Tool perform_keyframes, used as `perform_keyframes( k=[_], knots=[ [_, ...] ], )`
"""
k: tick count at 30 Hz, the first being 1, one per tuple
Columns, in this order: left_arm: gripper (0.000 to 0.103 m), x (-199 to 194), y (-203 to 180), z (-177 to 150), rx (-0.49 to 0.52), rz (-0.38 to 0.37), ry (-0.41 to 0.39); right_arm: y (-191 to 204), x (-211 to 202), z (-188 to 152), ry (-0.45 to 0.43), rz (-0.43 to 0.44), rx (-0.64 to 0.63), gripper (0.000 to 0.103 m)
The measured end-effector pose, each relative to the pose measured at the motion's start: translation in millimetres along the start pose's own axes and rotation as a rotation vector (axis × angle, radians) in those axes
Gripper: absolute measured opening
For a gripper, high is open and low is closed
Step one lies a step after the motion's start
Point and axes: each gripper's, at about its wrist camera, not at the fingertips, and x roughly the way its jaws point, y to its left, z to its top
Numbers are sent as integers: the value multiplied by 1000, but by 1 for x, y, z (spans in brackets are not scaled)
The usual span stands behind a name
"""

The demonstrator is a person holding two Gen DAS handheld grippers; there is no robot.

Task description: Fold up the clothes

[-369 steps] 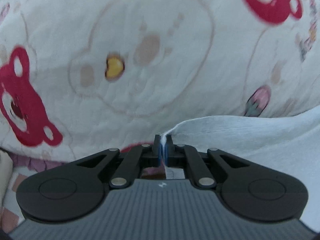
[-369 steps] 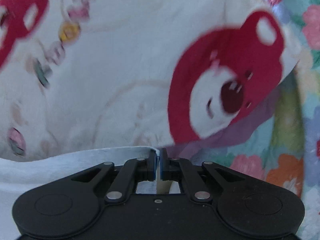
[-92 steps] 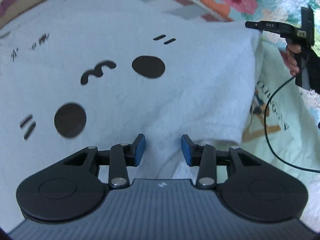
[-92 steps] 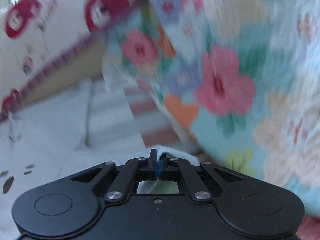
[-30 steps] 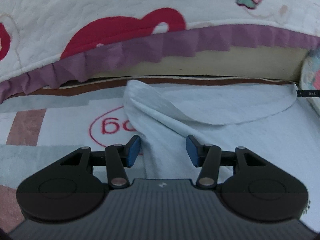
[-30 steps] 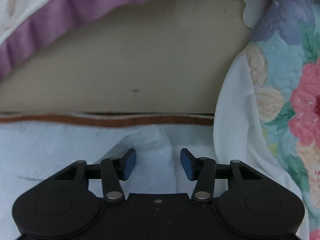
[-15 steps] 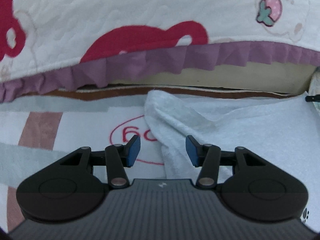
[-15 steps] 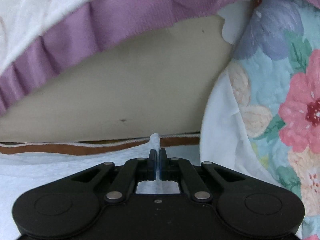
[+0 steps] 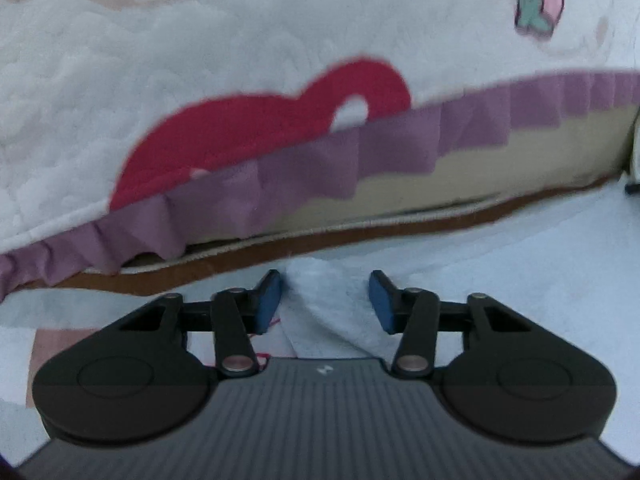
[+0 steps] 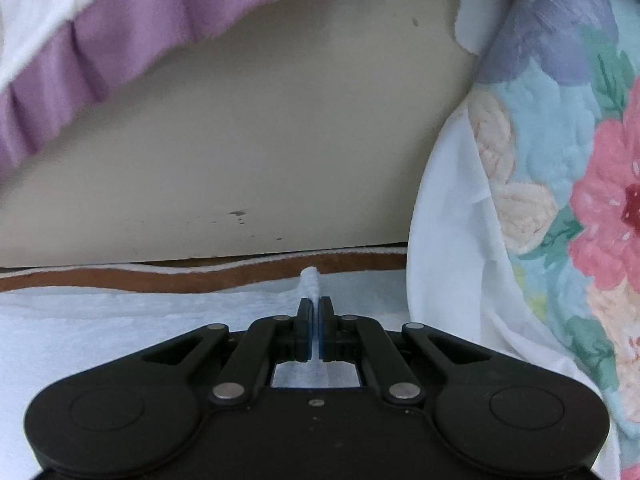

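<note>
Left tongs (image 9: 325,294), low centre of the left view, stand apart and are closing; a soft ridge of the pale garment (image 9: 320,304) rises between the blue pads (image 9: 269,300), not yet pressed. Above hangs a quilted white blanket (image 9: 200,52) with a pleated purple frill (image 9: 360,148).

Right tongs (image 10: 314,330), low centre of the right view, are clenched on a thin pinch of the same fleecy garment (image 10: 120,316), spread across the lower left. A floral quilt (image 10: 560,160) bulges at right.

A home bedroom: cartoon-bear quilt (image 9: 200,60) with purple frill and floral bedding (image 10: 568,160)
</note>
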Motion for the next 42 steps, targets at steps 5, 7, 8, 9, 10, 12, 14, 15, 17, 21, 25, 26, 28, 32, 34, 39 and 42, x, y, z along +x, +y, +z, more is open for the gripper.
perform_keyframes(
  k=[5,7,8,9,10,12,14,15,17,21,25,26,28,32,34,39,42],
  knots=[
    [3,0,-12,8,49,66,-19,2,-8,-2,8,92,-1,10],
    [3,-5,-15,15,12,116,-45,-2,-6,0,33,104,-32,11],
    [3,-6,-16,18,-1,130,-48,-5,-3,1,50,100,-57,13],
    [3,-5,-19,21,-7,137,-54,-3,-4,0,43,92,-81,13],
    [3,-3,-23,22,8,156,-54,0,-6,-1,37,84,-105,13],
    [3,1,-32,23,37,192,-53,-1,-8,-4,19,65,-125,14],
    [3,6,-38,22,71,221,-43,-3,-8,-3,-1,46,-107,16],
    [3,7,-40,22,78,226,-43,-4,-11,-3,-14,46,-112,16],
    [3,8,-41,22,73,223,-41,-4,-18,-3,-41,46,-123,0],
    [4,6,-30,22,26,175,-46,-13,-29,1,-139,10,-105,0],
    [9,13,-13,20,-55,191,7,-41,-22,5,-123,-121,22,0],
    [19,14,-9,20,-76,199,20,-53,-20,5,-108,-139,82,0],
    [42,5,-5,20,-129,159,6,-67,-23,3,-96,-100,164,1],
    [49,-19,-2,12,-138,18,-41,-63,-32,-3,-76,26,140,11],
    [49,-24,0,3,-146,9,-10,-55,-33,-5,-56,78,106,23],
    [49,-32,11,-16,-168,16,31,-28,-26,-2,-37,132,42,37],
    [49,-38,15,-20,-174,34,43,-10,-18,3,-25,155,23,39]
  ],
)
